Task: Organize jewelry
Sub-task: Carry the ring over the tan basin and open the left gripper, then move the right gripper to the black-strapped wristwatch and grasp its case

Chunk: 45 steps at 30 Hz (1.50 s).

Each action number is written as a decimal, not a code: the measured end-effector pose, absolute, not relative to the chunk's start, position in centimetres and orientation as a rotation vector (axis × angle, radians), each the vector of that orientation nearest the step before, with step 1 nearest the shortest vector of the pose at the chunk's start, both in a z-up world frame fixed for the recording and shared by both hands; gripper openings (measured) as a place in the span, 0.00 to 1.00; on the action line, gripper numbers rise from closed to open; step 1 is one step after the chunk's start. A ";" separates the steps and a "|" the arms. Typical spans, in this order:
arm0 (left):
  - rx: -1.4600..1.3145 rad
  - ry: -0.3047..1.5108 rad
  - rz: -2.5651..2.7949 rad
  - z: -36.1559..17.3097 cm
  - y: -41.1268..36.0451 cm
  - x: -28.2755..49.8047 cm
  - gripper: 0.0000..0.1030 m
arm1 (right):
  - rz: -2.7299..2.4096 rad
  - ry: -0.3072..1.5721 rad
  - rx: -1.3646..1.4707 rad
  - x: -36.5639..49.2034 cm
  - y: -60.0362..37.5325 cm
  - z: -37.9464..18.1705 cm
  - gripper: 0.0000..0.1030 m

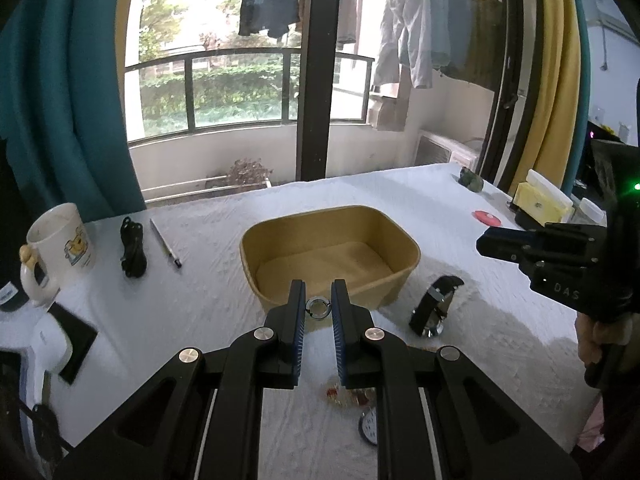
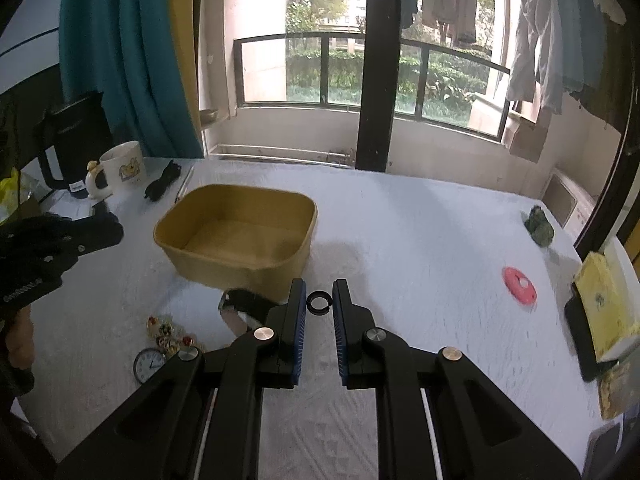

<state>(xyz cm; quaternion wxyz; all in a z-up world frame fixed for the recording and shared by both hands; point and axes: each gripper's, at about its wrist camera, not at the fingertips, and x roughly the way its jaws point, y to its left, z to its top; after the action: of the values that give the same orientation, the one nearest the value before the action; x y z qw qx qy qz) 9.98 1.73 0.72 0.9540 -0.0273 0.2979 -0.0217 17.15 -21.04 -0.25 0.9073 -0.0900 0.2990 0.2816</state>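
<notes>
Before a balcony window, both gripper pairs, left [image 1: 318,307] and right [image 2: 319,304], each clasp a ring over white cloth [image 2: 420,240].

Both tools share one build. The left gripper [image 1: 318,300] and the right gripper [image 2: 319,300] are matte black, with angular linkage arms pierced by elongated cut-outs and pinned by round silver screws. Each finger carries a blue ribbed pad on its inner face. Thin white lines run along the inner edges near the camera. Seen from the side, the right gripper's body bears pale lettering and small screws, with bare skin below it.
</notes>
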 end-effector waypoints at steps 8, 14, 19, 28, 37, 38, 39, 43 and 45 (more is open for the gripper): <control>-0.066 0.601 -0.053 0.2 2.6 12.4 0.14 | 0.616 0.592 -0.180 18.7 -19.4 0.3 0.13; -0.065 0.601 -0.055 -0.1 3.1 13.9 0.14 | 0.652 0.585 -0.181 19.8 -17.4 0.2 0.13; -0.086 0.613 -0.048 -0.7 3.6 14.8 0.14 | 0.673 0.598 -0.182 20.6 -16.1 -0.1 0.13; -0.155 0.653 -0.034 -1.6 4.8 15.7 0.26 | 0.704 0.628 -0.178 21.5 -15.3 -0.6 0.13; -0.207 0.635 -0.035 -1.1 4.8 15.0 0.49 | 0.699 0.636 -0.182 21.6 -15.3 -0.7 0.31; -0.202 0.629 -0.035 -0.9 4.7 14.8 0.49 | 0.697 0.634 -0.175 21.5 -15.4 -0.6 0.41; -0.198 0.624 -0.036 -0.7 4.6 14.6 0.50 | 0.695 0.629 -0.168 21.5 -15.5 -0.4 0.46; -0.192 0.611 -0.038 -0.3 4.4 13.9 0.56 | 0.683 0.615 -0.158 21.0 -16.1 0.0 0.58; -0.192 0.607 -0.038 -0.2 4.3 13.6 0.57 | 0.670 0.613 -0.161 20.7 -16.3 0.1 0.59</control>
<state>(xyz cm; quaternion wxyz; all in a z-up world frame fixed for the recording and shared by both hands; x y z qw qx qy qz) 13.58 4.32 -0.23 0.9495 -0.0944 0.2985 -0.0185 20.68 -16.34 0.10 0.8956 -0.0775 0.2957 0.3232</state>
